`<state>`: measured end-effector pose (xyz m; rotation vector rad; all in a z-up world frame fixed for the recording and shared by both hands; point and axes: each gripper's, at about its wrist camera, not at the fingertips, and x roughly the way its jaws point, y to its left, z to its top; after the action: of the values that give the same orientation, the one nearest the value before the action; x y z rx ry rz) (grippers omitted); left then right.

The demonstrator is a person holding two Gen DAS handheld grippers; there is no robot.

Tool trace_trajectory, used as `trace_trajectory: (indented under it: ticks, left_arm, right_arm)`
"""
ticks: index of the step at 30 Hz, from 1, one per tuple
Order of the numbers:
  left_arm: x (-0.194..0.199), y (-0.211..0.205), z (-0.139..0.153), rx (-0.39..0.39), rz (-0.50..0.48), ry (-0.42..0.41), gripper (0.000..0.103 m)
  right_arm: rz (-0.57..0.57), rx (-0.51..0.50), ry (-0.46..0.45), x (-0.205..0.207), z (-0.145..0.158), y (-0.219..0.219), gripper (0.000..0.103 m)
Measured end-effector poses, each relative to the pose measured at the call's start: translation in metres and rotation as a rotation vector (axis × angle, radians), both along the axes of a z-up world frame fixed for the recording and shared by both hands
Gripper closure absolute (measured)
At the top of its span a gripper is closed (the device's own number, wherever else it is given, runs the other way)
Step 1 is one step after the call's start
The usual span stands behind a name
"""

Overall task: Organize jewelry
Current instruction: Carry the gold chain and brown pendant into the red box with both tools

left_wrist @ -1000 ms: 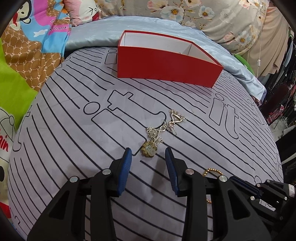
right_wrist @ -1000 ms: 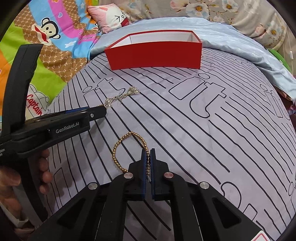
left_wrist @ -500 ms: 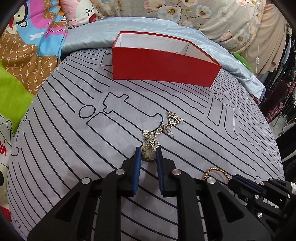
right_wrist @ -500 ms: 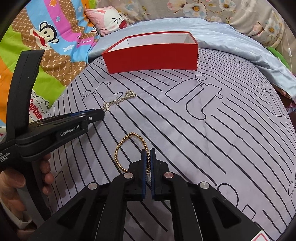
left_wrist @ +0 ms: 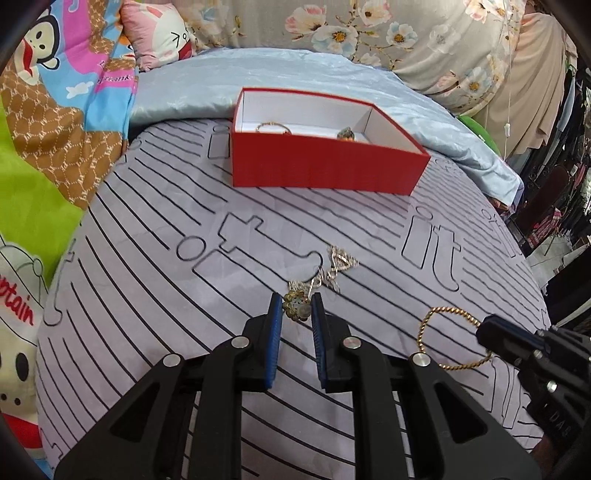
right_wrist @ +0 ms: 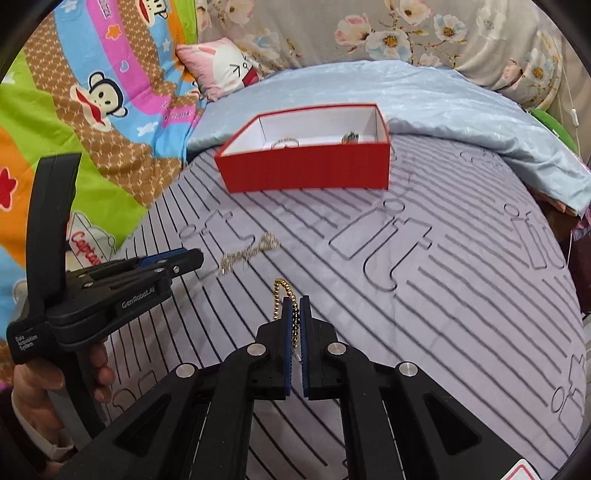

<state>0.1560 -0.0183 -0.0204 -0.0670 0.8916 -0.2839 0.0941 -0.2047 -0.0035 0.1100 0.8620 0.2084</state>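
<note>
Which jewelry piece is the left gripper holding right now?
The silver necklace's round flower pendant, pinched at the left gripper fingertips. The gold bead bracelet is in the right gripper.

We see a bed under a grey striped sheet; behind it a pale blue quilt, floral cushions, a cartoon monkey blanket left, hanging clothes right.

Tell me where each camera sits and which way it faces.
Left wrist: on the left claw, looking down the bed at the flower pendant it grips; right claw at the edge.
Right wrist: on the right claw, which pinches the gold bracelet; a hand shows.
Shared: red box.
</note>
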Motion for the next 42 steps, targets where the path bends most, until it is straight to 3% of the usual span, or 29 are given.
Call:
trace_trajectory:
  ticks: [9,19,27,42]
  left_arm:
    - [0.024,0.001,0.045,0.011,0.002,-0.088,0.088]
    - [0.081,-0.014,0.080,0.031,0.018,-0.179,0.088]
    - [0.130,-0.025,0.086,0.041,0.039,-0.206,0.088]
    - [0.191,-0.045,0.056,0.065,0.040,-0.170,0.088]
  right_arm:
    - [-0.005,-0.035,-0.130,0.032,0.051,-0.011,0.100]
    - [0.014,-0.050,-0.229,0.100,0.087,-0.003,0.100]
    - [0.005,-0.018,-0.215,0.156,0.084,-0.003,0.100]
    - [-0.005,0.011,-0.141,0.222,0.044,-0.007,0.100]
